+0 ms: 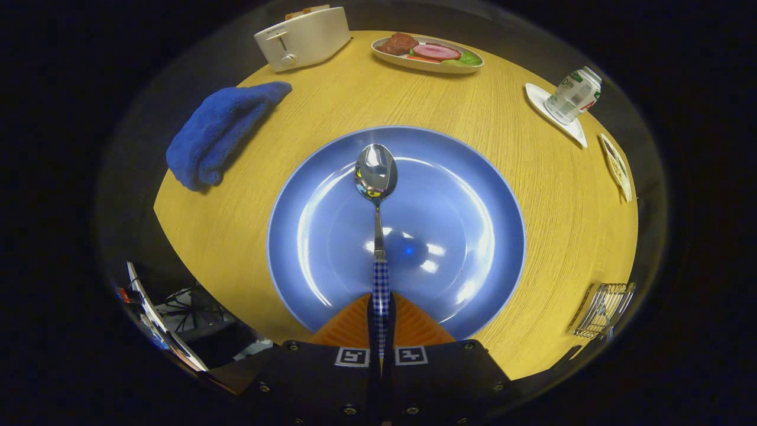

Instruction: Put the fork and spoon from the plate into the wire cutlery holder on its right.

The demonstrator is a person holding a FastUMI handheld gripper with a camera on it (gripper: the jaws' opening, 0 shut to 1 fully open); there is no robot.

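The spoon point(377, 177) is over the blue plate point(461, 177), its checked handle clamped between the two fingers of the gripper point(381, 316), which are closed on it. Its long axis runs straight ahead along the fingers, bowl pointing away, hollow side up. The plate sits on a round wooden table point(532, 177). To the plate's right, near the table's edge, stands the wire cutlery holder point(604, 309). Beyond the plate are a blue towel point(222, 133), a toaster point(303, 36), a food dish point(427, 53) and a can point(572, 94) on a coaster.
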